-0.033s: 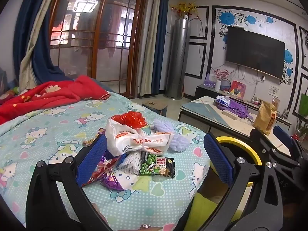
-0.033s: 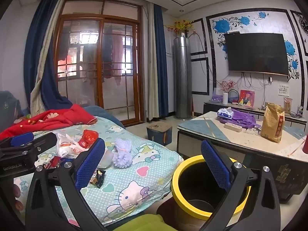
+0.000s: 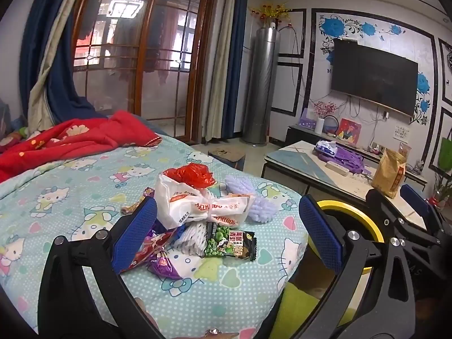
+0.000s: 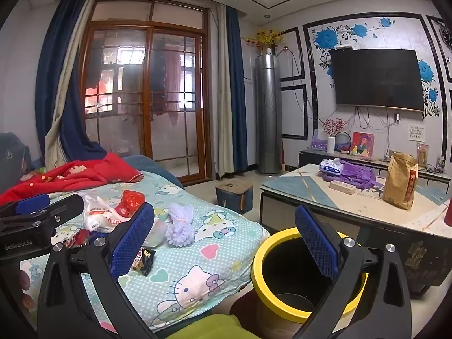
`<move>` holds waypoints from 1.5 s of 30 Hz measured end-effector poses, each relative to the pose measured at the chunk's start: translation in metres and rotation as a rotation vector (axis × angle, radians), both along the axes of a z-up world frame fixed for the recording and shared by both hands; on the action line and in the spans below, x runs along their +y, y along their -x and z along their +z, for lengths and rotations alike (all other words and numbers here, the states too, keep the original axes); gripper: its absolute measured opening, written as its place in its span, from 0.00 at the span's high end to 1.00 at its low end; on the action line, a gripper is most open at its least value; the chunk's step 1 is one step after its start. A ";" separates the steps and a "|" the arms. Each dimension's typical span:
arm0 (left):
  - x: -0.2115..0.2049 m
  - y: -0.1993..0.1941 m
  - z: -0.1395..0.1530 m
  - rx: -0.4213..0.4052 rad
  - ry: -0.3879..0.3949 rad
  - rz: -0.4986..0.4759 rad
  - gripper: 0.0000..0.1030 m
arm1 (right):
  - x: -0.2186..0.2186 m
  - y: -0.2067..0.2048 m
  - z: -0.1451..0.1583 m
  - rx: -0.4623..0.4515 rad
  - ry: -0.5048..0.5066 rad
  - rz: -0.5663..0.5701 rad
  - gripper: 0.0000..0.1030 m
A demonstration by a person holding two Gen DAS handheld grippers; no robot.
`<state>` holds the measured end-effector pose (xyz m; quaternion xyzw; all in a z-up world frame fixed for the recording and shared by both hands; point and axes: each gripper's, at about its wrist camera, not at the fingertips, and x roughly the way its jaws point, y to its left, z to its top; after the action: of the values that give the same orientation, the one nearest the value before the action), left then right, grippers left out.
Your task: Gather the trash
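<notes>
Both grippers spread wide and empty, so this is the approach. Left gripper (image 3: 226, 234) hovers with the trash pile (image 3: 197, 212) just ahead between its jaws; right gripper (image 4: 224, 243) has the bin (image 4: 282, 308) just below. Next: descend, pinch one wrapper.

1 white bag (image 3: 197, 206), 1 red bag (image 3: 190, 173), 1 pea packet (image 3: 230, 244), 1 yellow-rimmed bin (image 4: 303, 275), 2 purple foam nets (image 3: 254, 197)

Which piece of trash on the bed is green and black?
The flat snack packet printed with green peas, at the pile's near edge. The other pieces are white, red or purple.
</notes>
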<state>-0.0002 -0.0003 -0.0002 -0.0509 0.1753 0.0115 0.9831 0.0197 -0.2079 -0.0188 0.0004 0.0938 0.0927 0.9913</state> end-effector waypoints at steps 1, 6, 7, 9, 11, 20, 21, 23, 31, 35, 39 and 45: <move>0.000 0.000 0.000 0.001 -0.001 0.002 0.10 | 0.000 0.000 0.000 -0.006 0.006 0.001 0.06; -0.003 0.006 0.003 -0.010 -0.002 -0.016 0.10 | 0.000 0.000 0.001 -0.006 0.000 -0.003 0.06; -0.001 0.007 0.003 -0.012 -0.001 -0.016 0.10 | 0.000 0.000 0.001 -0.005 -0.001 -0.003 0.06; 0.001 0.008 0.004 -0.014 0.007 -0.018 0.10 | 0.001 0.000 0.000 -0.007 0.003 0.001 0.06; 0.001 0.008 0.004 -0.012 0.013 -0.015 0.10 | 0.000 0.001 0.001 -0.011 0.001 -0.003 0.06; 0.003 0.007 0.005 -0.013 0.029 -0.018 0.10 | 0.000 0.002 0.001 -0.010 0.001 -0.002 0.06; 0.004 0.007 0.006 -0.015 0.031 -0.019 0.10 | -0.001 0.002 0.001 -0.009 0.001 -0.002 0.06; 0.004 0.007 0.006 -0.018 0.035 -0.019 0.10 | 0.000 0.002 0.001 -0.010 0.003 -0.002 0.06; 0.006 0.008 0.007 -0.023 0.035 -0.021 0.10 | 0.000 0.002 0.001 -0.011 0.004 -0.002 0.06; 0.006 0.008 0.008 -0.026 0.033 -0.019 0.10 | 0.000 0.002 0.001 -0.012 0.004 -0.002 0.06; 0.005 0.008 0.009 -0.027 0.033 -0.022 0.10 | -0.001 0.002 0.001 -0.011 0.005 -0.001 0.06; 0.004 0.009 0.010 -0.026 0.033 -0.024 0.10 | -0.001 0.002 0.001 -0.011 0.005 -0.002 0.06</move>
<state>-0.0088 0.0037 0.0098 -0.0650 0.1630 -0.0037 0.9845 0.0179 -0.2086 -0.0177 -0.0023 0.0884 0.0913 0.9919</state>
